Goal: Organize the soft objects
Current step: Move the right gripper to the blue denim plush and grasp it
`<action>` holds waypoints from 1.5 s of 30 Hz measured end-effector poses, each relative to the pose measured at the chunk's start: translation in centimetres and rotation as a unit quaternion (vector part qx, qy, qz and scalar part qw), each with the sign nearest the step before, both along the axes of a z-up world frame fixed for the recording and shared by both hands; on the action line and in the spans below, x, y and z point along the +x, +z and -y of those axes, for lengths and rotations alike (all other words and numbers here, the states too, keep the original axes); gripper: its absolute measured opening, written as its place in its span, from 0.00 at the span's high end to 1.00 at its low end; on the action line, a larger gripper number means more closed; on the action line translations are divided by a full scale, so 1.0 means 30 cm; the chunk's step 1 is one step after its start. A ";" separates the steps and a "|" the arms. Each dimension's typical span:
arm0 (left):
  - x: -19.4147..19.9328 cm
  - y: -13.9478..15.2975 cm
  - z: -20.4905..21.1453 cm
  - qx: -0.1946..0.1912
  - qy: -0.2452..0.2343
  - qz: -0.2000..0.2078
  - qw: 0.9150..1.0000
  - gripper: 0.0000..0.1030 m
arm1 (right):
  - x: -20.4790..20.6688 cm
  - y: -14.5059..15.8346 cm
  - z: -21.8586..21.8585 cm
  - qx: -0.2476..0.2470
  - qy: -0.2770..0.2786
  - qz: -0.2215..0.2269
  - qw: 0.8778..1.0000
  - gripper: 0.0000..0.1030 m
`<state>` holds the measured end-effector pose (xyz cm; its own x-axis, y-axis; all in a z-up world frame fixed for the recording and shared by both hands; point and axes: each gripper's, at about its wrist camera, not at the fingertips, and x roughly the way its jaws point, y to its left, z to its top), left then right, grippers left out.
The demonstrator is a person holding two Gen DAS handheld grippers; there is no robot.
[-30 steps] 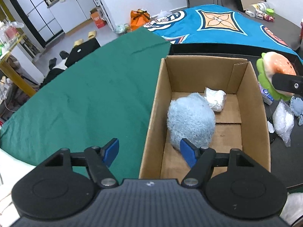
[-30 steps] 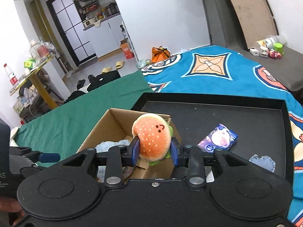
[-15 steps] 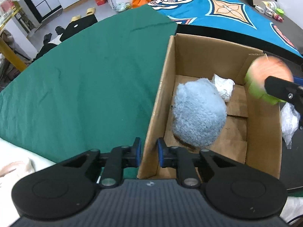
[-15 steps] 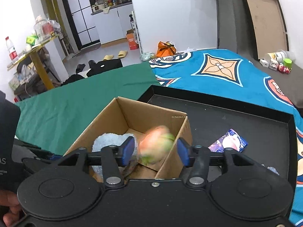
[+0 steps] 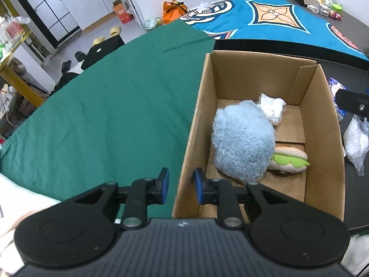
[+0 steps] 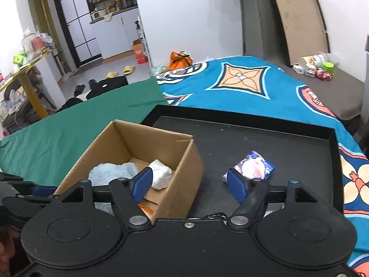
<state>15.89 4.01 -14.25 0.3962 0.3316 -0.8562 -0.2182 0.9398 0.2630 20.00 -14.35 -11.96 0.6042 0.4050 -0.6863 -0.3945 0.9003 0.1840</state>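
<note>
While the near left wall of the cardboard box point(image 5: 322, 138) is straddled, untouched, by the narrowly parted left tool point(image 5: 179, 185), the right tool point(image 6: 189, 183) is held wide open and empty above it; the burger plush point(image 5: 289, 159) is seen inside, beside the blue plush point(image 5: 242, 143), with the white wad point(image 5: 272, 109) beyond.

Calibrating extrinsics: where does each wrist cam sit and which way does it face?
Left wrist: on the left gripper, looking down into the cardboard box; fingers straddle its left wall.
Right wrist: on the right gripper, open, facing across the black tray toward the bed.
Shared: box, blue plush, white wad, blue packet.
</note>
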 end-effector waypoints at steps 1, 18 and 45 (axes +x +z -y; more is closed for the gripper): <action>0.000 0.003 0.001 0.003 0.001 0.001 1.000 0.72 | 0.000 -0.001 0.004 -0.002 -0.003 0.002 1.000 0.27; 0.008 0.051 0.045 0.052 0.000 0.018 0.998 0.45 | 0.021 -0.054 0.107 -0.011 -0.052 -0.007 0.999 0.07; 0.101 0.060 0.197 0.070 -0.001 0.003 0.998 0.26 | 0.164 -0.212 0.327 -0.016 -0.121 -0.060 0.991 0.08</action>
<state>18.92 -1.89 -12.46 0.4014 0.4475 -0.7991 -0.2175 0.8941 0.3915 24.92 -24.15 -18.32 0.5946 0.2344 -0.7691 -0.1425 0.9721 0.1861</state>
